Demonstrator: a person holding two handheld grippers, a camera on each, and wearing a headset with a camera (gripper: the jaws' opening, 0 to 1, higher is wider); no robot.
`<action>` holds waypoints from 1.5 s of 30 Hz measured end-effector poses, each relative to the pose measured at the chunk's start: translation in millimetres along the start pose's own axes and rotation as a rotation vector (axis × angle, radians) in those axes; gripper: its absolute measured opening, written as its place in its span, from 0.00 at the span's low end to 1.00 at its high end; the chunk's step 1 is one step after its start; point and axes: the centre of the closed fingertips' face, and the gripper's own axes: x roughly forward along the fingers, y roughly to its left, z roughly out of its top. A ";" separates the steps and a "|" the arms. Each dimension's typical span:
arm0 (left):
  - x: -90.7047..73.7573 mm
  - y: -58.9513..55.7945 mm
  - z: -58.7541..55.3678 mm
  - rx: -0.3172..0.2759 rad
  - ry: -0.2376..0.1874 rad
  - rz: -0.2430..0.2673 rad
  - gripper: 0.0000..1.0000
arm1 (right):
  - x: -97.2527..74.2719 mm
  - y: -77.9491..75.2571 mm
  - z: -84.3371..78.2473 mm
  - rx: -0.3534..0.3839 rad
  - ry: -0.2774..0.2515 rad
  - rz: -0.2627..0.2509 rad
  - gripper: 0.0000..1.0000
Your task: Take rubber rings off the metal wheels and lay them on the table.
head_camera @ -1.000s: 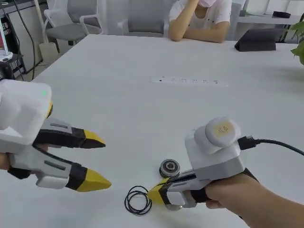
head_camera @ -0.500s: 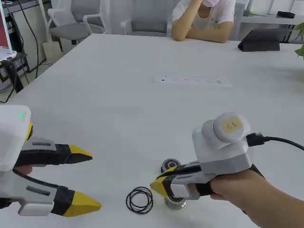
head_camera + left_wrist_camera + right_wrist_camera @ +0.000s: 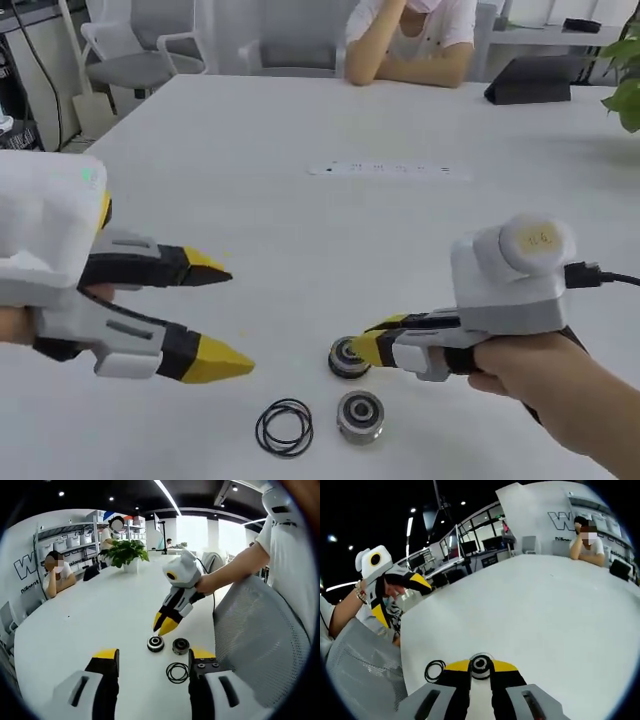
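Note:
Two small metal wheels lie on the white table (image 3: 300, 230): the far wheel (image 3: 345, 358) (image 3: 155, 643) and the near wheel (image 3: 360, 415) (image 3: 180, 646). A loose bunch of black rubber rings (image 3: 285, 427) (image 3: 177, 672) (image 3: 434, 669) lies flat to the left of the near wheel. My right gripper (image 3: 362, 346) (image 3: 164, 626) (image 3: 481, 666) has its jaws together, tips just at the far wheel (image 3: 480, 662). Off to the left, above the table, my left gripper (image 3: 215, 312) (image 3: 152, 656) hangs open and holds nothing.
A white power strip (image 3: 385, 169) lies mid-table. A person (image 3: 410, 40) sits leaning on the far edge, beside a dark tablet (image 3: 530, 80). Grey chairs (image 3: 135, 55) stand behind, and a plant (image 3: 625, 95) is at the right. A cable (image 3: 605, 278) trails from the right gripper.
My right gripper has left the near wheel and moved up to the far wheel. The left gripper has risen a little and stayed open. The rings have not moved.

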 end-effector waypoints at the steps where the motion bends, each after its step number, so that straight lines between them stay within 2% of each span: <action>1: 3.6 1.8 3.5 0.003 -0.004 -0.003 0.52 | -0.5 -2.8 -2.3 0.000 0.004 -0.007 0.11; 6: 29.7 15.2 24.4 -0.005 -0.057 0.005 0.49 | 0.3 -7.1 -11.9 0.011 0.025 -0.012 0.13; 8: 41.1 18.1 28.1 -0.010 -0.072 0.004 0.47 | -0.2 -6.3 -13.1 0.005 0.028 -0.007 0.13; 10: 53.1 20.2 27.1 -0.015 -0.072 0.009 0.45 | 0.1 -6.7 -13.6 0.011 0.025 -0.002 0.14; 13: 69.3 20.1 20.8 -0.010 -0.053 0.018 0.40 | 0.5 -4.3 -15.7 0.005 0.030 0.012 0.15; 17: 87.8 9.2 8.1 0.010 -0.033 0.008 0.34 | 2.6 -2.3 -22.6 -0.021 0.058 0.018 0.17; 21: 100.2 0.3 -14.1 0.045 0.026 0.004 0.23 | 5.4 -0.9 -27.8 -0.037 0.073 0.020 0.18; 26: 111.6 -9.2 -33.1 0.031 0.056 -0.021 0.19 | 8.9 1.7 -33.5 -0.069 0.092 0.022 0.18; 28: 114.2 -8.9 -34.3 0.031 0.058 -0.018 0.17 | 8.6 0.9 -32.1 -0.084 0.086 0.015 0.18; 33: 118.2 -2.6 -32.8 -0.012 0.044 0.011 0.14 | 9.3 0.6 -30.8 -0.091 0.080 0.009 0.18; 40: 123.5 -10.4 -43.2 -0.008 0.083 -0.016 0.13 | 10.3 0.8 -30.7 -0.090 0.076 0.003 0.17; 44: 123.6 -9.6 -42.2 -0.076 0.070 -0.016 0.12 | 11.3 0.4 -30.8 -0.108 0.076 0.001 0.14; 45: 123.5 -9.7 -42.2 -0.070 0.068 -0.015 0.11 | 11.6 -0.4 -31.4 -0.113 0.080 -0.003 0.13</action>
